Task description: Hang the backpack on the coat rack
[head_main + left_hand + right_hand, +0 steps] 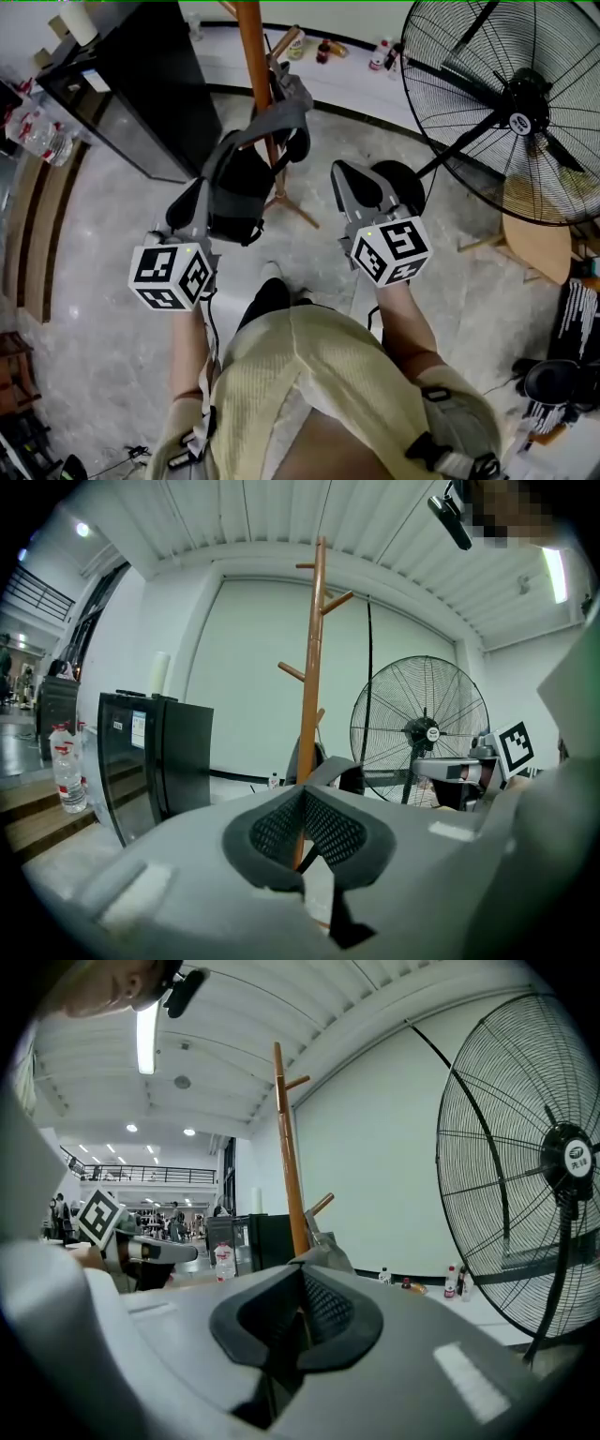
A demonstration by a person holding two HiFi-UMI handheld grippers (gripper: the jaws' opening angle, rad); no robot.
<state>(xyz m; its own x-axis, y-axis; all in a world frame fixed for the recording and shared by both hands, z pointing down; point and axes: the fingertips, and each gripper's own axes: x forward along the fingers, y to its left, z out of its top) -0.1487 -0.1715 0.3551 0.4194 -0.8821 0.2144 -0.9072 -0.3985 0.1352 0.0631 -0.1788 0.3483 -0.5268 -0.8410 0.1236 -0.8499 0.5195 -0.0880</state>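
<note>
Status: backpack (239, 183) hangs off the floor against the pole of the coat rack (254, 56). Its grey strap (286, 103) runs up to a peg, though the exact catch point is too small to confirm.

Left hand-held gripper (303, 803): jaws pressed together, nothing between them. Right hand-held gripper (302, 1283): the same, pressed together and empty. Both sit in front of the rack. In the head view the left one overlaps the bag (likely only perspective, since its own view shows the bag beyond the jaws).

Judgement: hanging looks done. What is left, at most, is a check that the strap sits fully on the peg and the rack does not tip.

Materials and shapes:
- Backpack: soft woven fabric, grey panels over black, sagging and folded under its own weight, with a flat webbing strap
- Coat rack: round orange-brown wooden pole, smooth finish, short pegs angled upward, splayed feet on the floor (112, 309)
- Floor: pale, polished, marbled
- Hand-held grippers: matte grey moulded shells with dark pads that carry a fine mesh texture
- Fan (514, 103): black wire cage, to the right of the rack
</note>
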